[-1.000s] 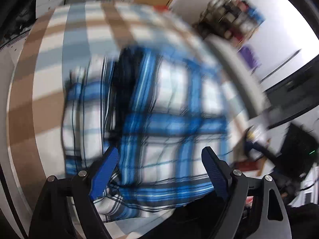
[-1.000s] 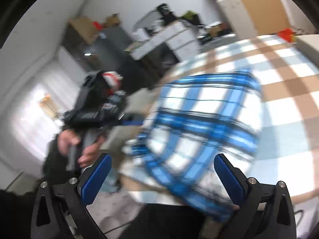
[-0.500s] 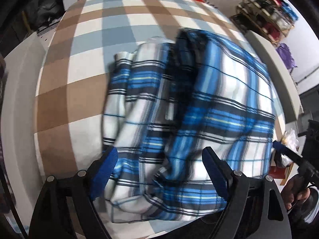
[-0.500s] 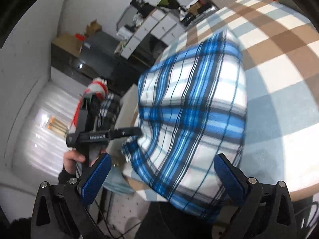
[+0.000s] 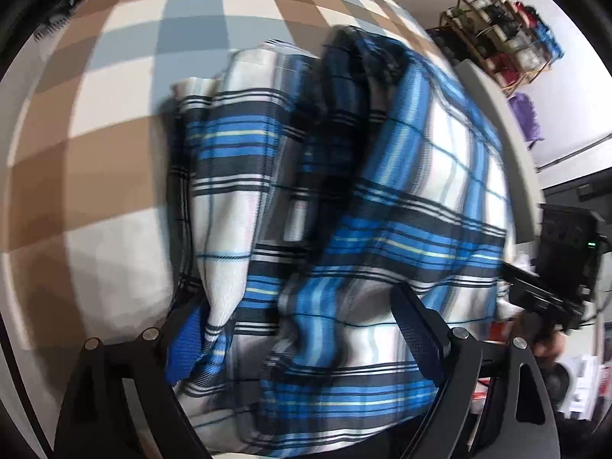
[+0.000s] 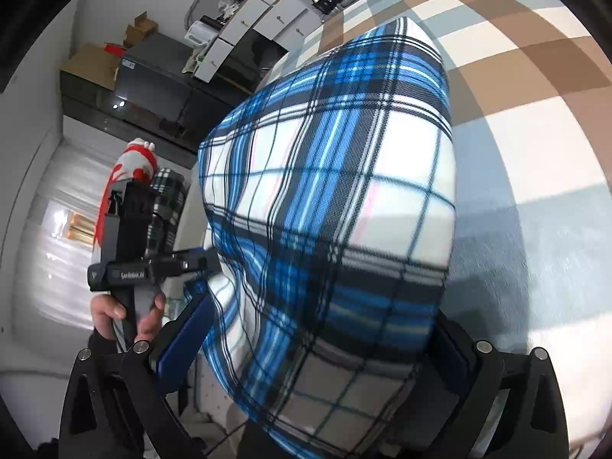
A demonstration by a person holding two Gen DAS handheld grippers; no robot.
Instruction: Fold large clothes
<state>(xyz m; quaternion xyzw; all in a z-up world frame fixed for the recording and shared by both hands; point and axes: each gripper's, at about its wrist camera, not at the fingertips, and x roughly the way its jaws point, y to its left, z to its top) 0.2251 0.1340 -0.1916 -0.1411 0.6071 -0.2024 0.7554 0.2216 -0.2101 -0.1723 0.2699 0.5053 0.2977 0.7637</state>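
Note:
A blue, white and black plaid garment [image 5: 344, 206] lies bunched in thick folds on a bed with a brown, white and pale-blue checked cover [image 5: 126, 122]. My left gripper [image 5: 302, 336] stands open and low over the near end, cloth lying between its blue pads and lapping over the left pad [image 5: 183, 348]. In the right wrist view the same garment [image 6: 344, 199] bulges up between the fingers of my right gripper [image 6: 313, 348], whose jaws stand wide and open. A hand [image 6: 114, 313] holds the left gripper there at the left.
The bed's grey edge [image 5: 493, 107] runs along the right, with a shelf of small items [image 5: 508, 46] beyond. White drawers [image 6: 267, 11], a dark cabinet [image 6: 153, 76] and a red-and-white soft toy [image 6: 130, 168] stand past the bed's left side.
Both grippers have come down and closer to the garment, which now fills the gaps between their fingers. The right view has rolled. Jaw widths look unchanged.

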